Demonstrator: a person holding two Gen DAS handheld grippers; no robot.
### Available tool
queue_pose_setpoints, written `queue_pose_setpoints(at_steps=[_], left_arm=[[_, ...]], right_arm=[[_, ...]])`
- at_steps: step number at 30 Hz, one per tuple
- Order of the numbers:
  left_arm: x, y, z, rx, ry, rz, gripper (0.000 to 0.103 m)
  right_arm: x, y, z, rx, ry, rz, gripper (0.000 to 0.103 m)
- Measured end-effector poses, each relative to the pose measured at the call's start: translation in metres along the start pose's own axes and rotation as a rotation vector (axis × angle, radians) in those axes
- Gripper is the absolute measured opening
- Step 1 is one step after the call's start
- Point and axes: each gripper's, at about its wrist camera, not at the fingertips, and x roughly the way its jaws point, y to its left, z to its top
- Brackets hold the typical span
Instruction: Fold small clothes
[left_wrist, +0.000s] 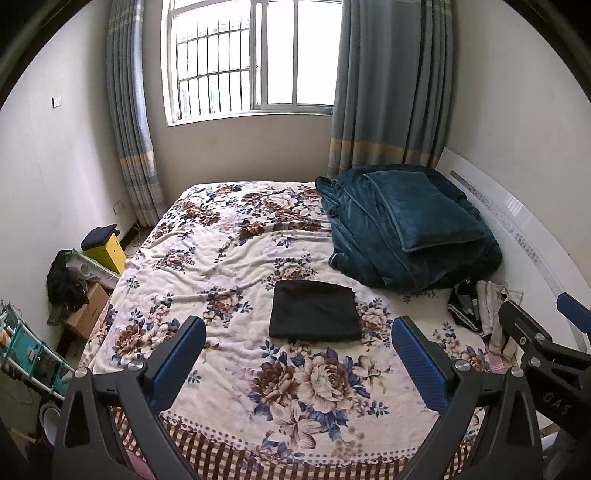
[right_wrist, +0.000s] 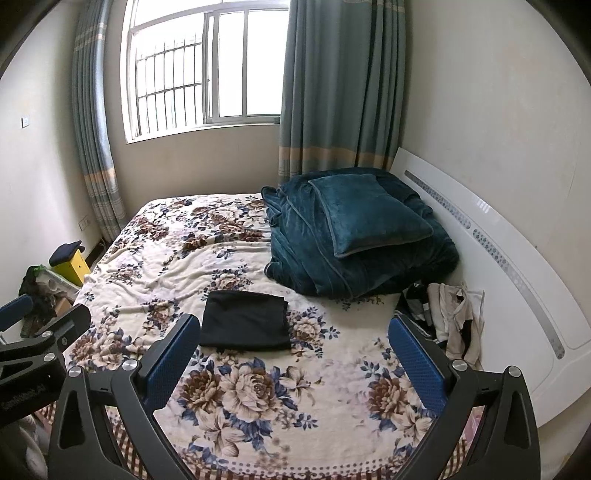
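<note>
Both wrist views side by side, above bed (left_wrist: 221, 258) foot, facing window (right_wrist: 207, 66)

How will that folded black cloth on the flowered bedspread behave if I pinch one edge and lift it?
The folded black cloth looks soft and thin, so it would probably droop and start unfolding when lifted by one edge. It seems light for its size. Pushed instead, it may drag and bunch on the fuzzy flowered bedspread rather than slide. Both the left gripper and right gripper are open, holding nothing.
</note>
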Motion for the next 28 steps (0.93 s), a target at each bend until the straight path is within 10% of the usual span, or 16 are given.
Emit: queue_pose_setpoints(at_steps=[28], left_arm=[[-0.0057, -0.0061, -0.0055, -0.02, -0.012, 0.037, 0.103]], right_arm=[[-0.0005, 0.0012, -0.0005, -0.001, -0.003, 0.005, 0.103]])
